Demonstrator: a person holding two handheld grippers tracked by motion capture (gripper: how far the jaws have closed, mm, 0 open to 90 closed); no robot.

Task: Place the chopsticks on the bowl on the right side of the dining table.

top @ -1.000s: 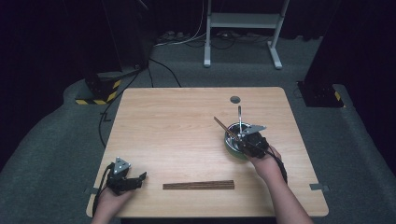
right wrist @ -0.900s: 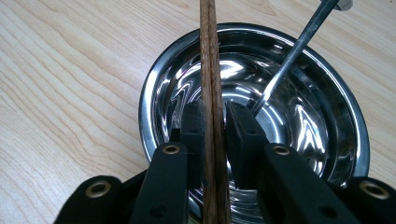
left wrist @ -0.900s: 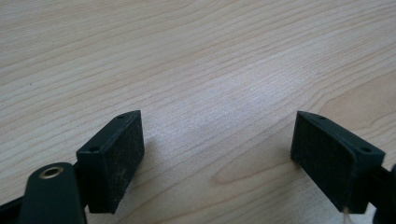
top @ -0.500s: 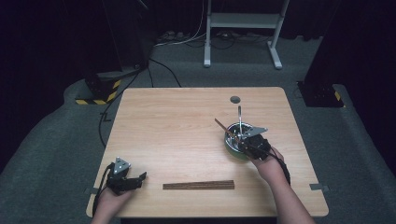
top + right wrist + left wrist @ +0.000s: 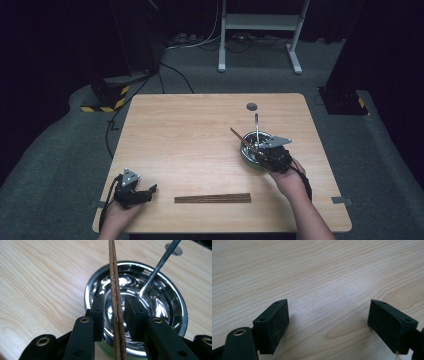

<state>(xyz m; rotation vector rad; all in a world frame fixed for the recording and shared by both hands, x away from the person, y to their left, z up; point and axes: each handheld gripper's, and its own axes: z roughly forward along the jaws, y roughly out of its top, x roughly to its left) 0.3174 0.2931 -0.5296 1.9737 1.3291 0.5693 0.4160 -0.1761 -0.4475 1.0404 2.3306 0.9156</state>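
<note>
A shiny steel bowl (image 5: 248,138) (image 5: 172,300) stands on the right half of the wooden table (image 5: 190,135). A thin metal utensil (image 5: 256,125) (image 5: 157,267) leans in it. A pair of brown chopsticks (image 5: 239,136) (image 5: 112,265) slants out of the bowl and runs between the jaws of my right gripper (image 5: 260,150) (image 5: 113,302). Those jaws have just been opening, and a gap shows beside the sticks, so the pads do not press on them. My left gripper (image 5: 150,190) (image 5: 328,315) rests open at the front left over bare wood.
A second pair of brown chopsticks (image 5: 212,198) lies flat near the front edge, between the two hands. A small dark round hole (image 5: 251,106) sits in the table behind the bowl. Black cables (image 5: 112,130) trail off the left side.
</note>
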